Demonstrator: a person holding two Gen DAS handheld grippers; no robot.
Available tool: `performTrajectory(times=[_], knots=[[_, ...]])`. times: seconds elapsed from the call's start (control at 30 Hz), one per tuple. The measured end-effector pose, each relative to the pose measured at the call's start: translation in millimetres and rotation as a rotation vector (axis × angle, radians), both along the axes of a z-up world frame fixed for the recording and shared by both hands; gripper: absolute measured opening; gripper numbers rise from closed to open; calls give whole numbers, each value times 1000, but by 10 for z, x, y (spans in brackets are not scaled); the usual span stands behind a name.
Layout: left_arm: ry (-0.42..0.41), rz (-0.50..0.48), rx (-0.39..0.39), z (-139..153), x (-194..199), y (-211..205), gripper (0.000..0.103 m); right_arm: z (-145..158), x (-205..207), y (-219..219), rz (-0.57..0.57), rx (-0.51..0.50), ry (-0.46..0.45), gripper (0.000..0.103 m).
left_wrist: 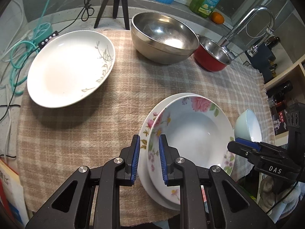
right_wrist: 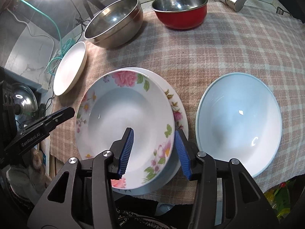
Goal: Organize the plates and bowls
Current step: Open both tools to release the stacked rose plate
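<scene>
Nearest the front edge of the worktop [right_wrist: 238,53], a flowered deep plate [right_wrist: 129,118] sits nested on a wider flowered plate [right_wrist: 179,112], both lying flat on the checked cloth; the right tool [right_wrist: 154,150] is spread wide and straddles the near right rim of the deep plate, one finger over the well and the other outside the rim, gripping nothing; the left tool [left_wrist: 148,160] is likewise released, its gap lined up on the left rims of the same pair, so both tools are close, and I judge either could close on a rim; just right of the stack lies a pale blue bowl [right_wrist: 238,122], apart from it; further left lies a white plate [left_wrist: 70,66]; beyond stand a steel bowl [left_wrist: 164,38] and a red bowl [right_wrist: 181,11].
</scene>
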State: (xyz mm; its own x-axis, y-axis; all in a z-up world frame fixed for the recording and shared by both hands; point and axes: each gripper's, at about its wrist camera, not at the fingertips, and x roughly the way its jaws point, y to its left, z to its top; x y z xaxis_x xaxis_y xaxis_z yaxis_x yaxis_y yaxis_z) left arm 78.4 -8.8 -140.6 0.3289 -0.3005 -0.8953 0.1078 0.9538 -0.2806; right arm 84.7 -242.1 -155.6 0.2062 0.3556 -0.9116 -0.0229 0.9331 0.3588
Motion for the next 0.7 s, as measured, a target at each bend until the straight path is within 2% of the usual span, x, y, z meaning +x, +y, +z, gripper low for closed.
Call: performTrajectory(times=[0.37,0.7], knots=[[-3,37,5,30,-66,186,17,181,80,20,-55,11,-66,48],[-24,88,-10,89,-99,404,17,341,220,261,4,40,-107,48]])
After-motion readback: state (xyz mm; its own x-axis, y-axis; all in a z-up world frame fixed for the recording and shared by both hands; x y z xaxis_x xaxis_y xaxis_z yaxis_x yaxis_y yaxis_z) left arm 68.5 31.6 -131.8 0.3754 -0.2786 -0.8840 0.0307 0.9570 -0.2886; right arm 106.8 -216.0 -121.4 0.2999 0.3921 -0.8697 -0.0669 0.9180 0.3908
